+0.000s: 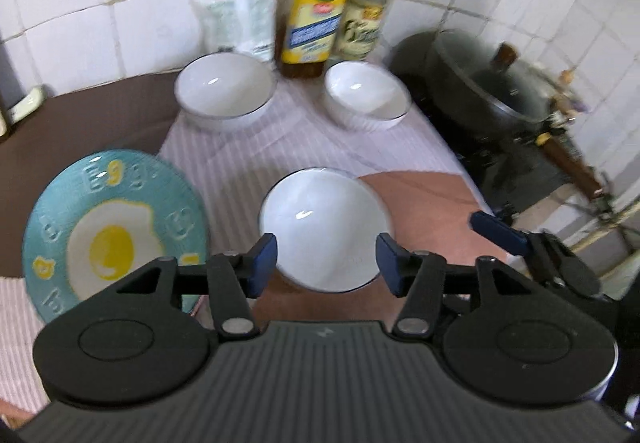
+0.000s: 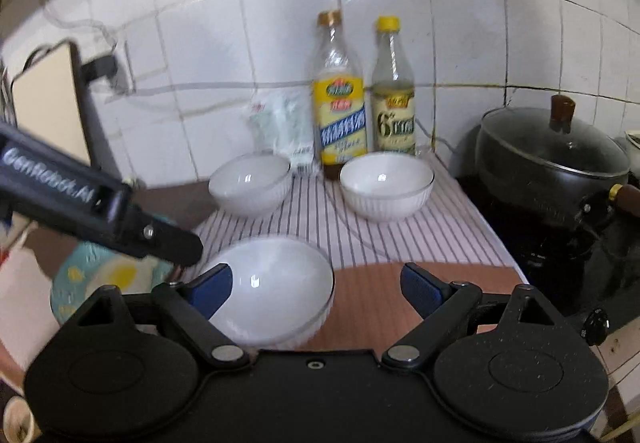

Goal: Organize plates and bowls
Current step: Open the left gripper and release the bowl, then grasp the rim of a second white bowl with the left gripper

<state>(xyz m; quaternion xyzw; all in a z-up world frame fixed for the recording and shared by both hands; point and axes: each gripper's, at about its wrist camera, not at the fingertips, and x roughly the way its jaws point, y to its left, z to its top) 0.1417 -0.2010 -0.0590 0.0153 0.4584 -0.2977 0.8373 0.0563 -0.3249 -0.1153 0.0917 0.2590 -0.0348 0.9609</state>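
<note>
Three upright white bowls (image 1: 320, 227) (image 1: 226, 91) (image 1: 366, 97) on striped cloth, egg-patterned teal plate (image 1: 112, 235) beside the nearest.

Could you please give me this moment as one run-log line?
left hand-held gripper: open, above near white ceramic bowl | right hand-held gripper: open, empty | two white ribbed bowls: apart at back

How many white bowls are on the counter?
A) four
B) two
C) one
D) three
D: two white bowls stand at the back, one left of the other, near the bottles, and a third sits nearer.
</note>
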